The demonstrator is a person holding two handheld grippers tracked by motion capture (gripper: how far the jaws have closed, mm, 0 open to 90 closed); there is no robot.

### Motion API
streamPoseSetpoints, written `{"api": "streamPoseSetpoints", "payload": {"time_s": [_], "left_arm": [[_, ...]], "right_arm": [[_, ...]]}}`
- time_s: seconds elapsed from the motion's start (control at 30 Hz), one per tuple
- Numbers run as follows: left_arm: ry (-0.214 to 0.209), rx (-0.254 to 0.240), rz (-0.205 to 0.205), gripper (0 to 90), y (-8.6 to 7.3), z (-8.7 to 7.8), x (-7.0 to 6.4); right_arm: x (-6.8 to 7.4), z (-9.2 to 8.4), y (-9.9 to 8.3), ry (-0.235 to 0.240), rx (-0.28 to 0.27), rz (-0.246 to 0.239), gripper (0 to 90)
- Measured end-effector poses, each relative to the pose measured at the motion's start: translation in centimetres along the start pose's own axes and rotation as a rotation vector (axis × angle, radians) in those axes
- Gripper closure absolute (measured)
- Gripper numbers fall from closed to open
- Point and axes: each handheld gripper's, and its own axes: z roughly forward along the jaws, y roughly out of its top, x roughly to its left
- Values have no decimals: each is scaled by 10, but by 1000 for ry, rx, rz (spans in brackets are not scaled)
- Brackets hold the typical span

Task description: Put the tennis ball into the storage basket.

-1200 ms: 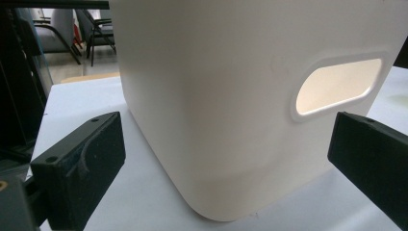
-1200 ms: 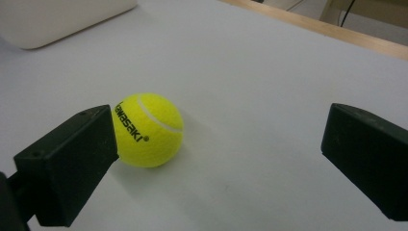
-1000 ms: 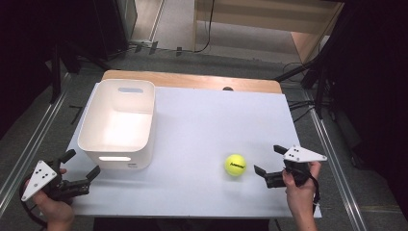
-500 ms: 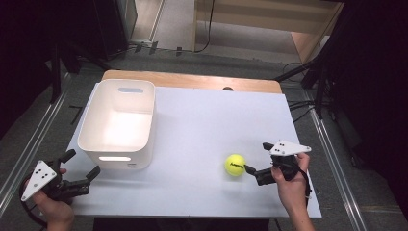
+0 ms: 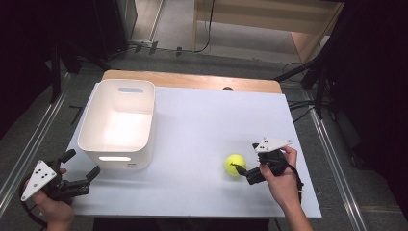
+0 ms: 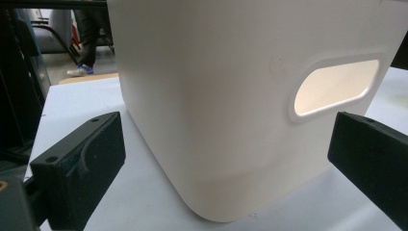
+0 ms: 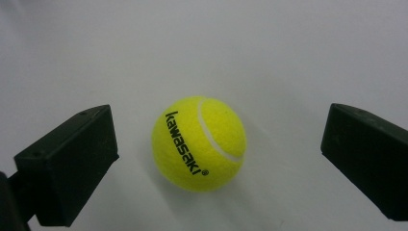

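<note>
The yellow tennis ball (image 5: 235, 164) lies on the white desk (image 5: 202, 125) at about 5 o'clock, well apart from the white bin (image 5: 119, 124) at 9 o'clock. Being round, it has no long axis; in the right claw view its black "kawasaki" lettering runs diagonally, upper left to lower right. The right claw (image 5: 243, 171) stands apart, just beside the ball, not clamped. The left claw (image 5: 81, 169) is also apart, facing the bin's handle slot (image 6: 336, 86).

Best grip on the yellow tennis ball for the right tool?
Clamp the yellow felt tennis ball across its widest middle, coming level from the person's side. The right tool is open with one jaw either side. The ball is round and sits free on the white table, so an off-centre pinch would likely squirt it away.
</note>
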Motion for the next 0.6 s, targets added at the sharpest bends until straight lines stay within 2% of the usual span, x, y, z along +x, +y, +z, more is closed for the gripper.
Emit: {"api": "streamPoseSetpoints", "payload": {"time_s": [0.23,0.27,0.3,0.37,0.43,0.47,0.6], "left_arm": [[-2,-2,-3,0,0,0,0],[-2,-3,-3,0,0,0,0],[-2,-1,-2,0,0,0,0],[-2,-1,-3,0,0,0,0],[0,-3,-8,0,0,0,0],[0,-3,-8,0,0,0,0],[-3,-1,-3,0,0,0,0]], "right_arm": [[2,14,5,16,101,-3,0],[2,14,5,16,101,-3,0],[3,19,6,21,129,-7,0],[3,20,7,22,141,-4,0],[2,26,9,35,189,-4,0],[2,26,9,35,189,-4,0],[4,34,11,34,248,-13,2]]}}
